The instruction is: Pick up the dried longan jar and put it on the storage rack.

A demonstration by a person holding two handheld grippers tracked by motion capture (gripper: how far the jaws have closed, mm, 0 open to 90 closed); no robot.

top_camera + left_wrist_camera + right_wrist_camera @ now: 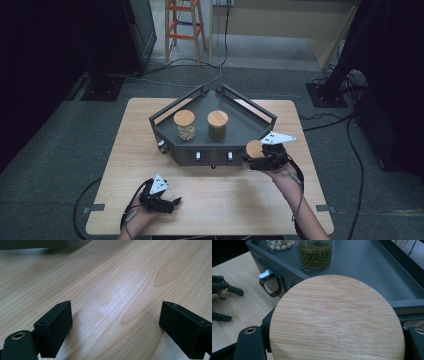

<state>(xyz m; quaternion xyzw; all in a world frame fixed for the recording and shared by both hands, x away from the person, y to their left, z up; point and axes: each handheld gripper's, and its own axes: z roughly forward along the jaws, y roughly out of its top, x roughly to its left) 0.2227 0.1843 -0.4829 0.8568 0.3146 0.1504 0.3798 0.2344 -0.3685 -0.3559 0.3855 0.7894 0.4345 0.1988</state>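
A dark grey corner-shaped tray [162, 114] stands on the wooden table [125, 150]. Two wooden-lidded glass jars are inside it: one of pale beans [184, 125] [279, 244], one of green beans [217, 125] [316, 255]. My right gripper [260, 158] hovers at the tray's front right corner, shut on a third jar. That jar's round wooden lid [254, 148] [337, 320] hides its body, and a black jaw stands at each side of the lid. My left gripper [172, 202] [116, 327] [237, 306] rests open near the table's front left, with bare wood between its fingers [56, 326].
The tray's front face carries small white tabs [198, 156] and a dark hook-like handle [270, 285]. An orange step ladder [185, 25] stands behind the table. Cables [325, 117] and black stand bases [102, 87] lie on the grey floor.
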